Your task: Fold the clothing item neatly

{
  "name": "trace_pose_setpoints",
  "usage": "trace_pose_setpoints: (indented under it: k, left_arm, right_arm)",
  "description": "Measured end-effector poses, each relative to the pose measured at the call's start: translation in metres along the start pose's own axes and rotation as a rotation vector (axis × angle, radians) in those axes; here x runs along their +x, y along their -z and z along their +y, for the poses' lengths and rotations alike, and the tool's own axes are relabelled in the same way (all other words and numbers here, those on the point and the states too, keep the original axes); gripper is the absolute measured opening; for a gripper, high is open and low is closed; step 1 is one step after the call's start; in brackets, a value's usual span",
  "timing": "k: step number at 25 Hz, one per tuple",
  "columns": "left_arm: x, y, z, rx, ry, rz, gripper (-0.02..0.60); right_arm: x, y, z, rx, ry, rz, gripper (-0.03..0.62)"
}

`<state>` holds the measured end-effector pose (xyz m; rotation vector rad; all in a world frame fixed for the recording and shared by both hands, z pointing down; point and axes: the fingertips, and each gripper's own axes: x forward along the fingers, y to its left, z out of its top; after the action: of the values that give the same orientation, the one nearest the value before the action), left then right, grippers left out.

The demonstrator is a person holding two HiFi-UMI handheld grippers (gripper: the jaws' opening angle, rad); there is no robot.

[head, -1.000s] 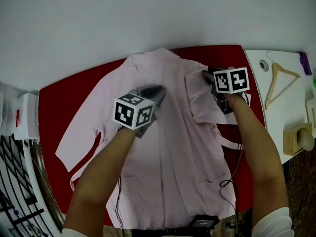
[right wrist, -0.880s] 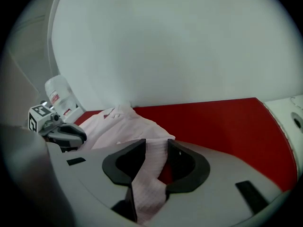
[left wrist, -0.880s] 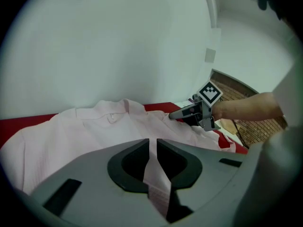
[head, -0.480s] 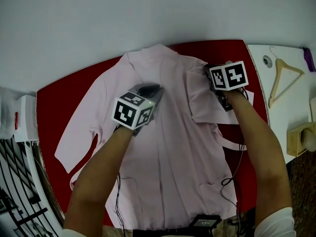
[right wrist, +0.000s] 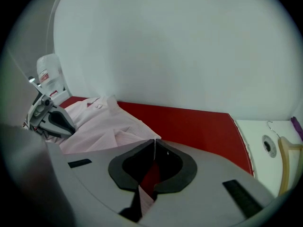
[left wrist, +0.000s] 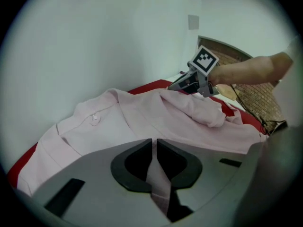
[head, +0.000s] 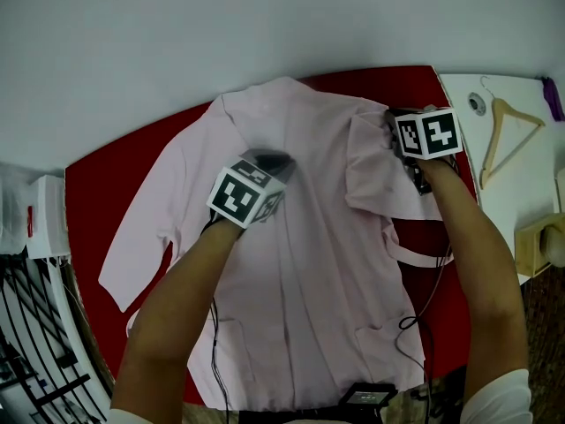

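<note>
A pale pink robe point(head: 300, 263) lies spread, collar away from me, on the red table point(head: 115, 175). My left gripper point(head: 275, 159) rests on its chest below the collar. In the left gripper view that gripper point(left wrist: 154, 141) is shut with a pinch of pink cloth point(left wrist: 142, 122) between its jaws. My right gripper point(head: 391, 126) is at the robe's right shoulder, where the sleeve lies folded inward. In the right gripper view its jaws point(right wrist: 155, 142) stand shut, with pink cloth point(right wrist: 104, 126) caught low between them and red table behind.
A white side table point(head: 521, 193) at the right carries a wooden hanger point(head: 503, 131) and a tan box point(head: 534, 246). A white container point(head: 44, 223) stands off the table's left end. A black device point(head: 366, 397) with cables lies at the near edge. A white wall rises behind.
My right gripper has moved to the right and taken the folded sleeve edge with it. The left gripper has sunk a little onto the robe's chest and rolled slightly.
</note>
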<state>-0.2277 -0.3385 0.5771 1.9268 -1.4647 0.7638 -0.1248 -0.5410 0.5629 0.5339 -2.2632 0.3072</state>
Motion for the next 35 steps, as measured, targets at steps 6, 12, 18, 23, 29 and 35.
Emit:
trace_pose_setpoints:
  k: [6,12,18,23,29,35]
  left_arm:
    - [-0.001,0.000,0.005,-0.034,-0.003,0.006,0.032]
    - [-0.011,-0.005,0.000,-0.057,-0.020,-0.035,0.032]
    - [-0.028,-0.009,-0.024,-0.059,0.006,-0.076,0.032]
    - [-0.041,0.004,-0.060,-0.042,0.047,-0.072,0.032]
    - [-0.048,0.031,-0.091,-0.050,0.073,-0.036,0.031]
    - [-0.048,0.047,-0.112,-0.017,0.086,0.033,0.025]
  right_arm:
    - [0.006,0.000,0.000,-0.020,0.018,0.015,0.023]
    - [-0.016,0.000,0.004,0.007,-0.023,-0.043,0.087]
    - [-0.058,0.020,0.017,-0.069,-0.039,-0.042,0.112]
    - [-0.104,0.055,0.064,-0.094,-0.112,-0.056,0.110]
    - [-0.133,0.096,0.122,-0.094,-0.199,-0.035,0.047]
    - [-0.118,0.123,0.160,-0.221,-0.212,0.064,0.031]
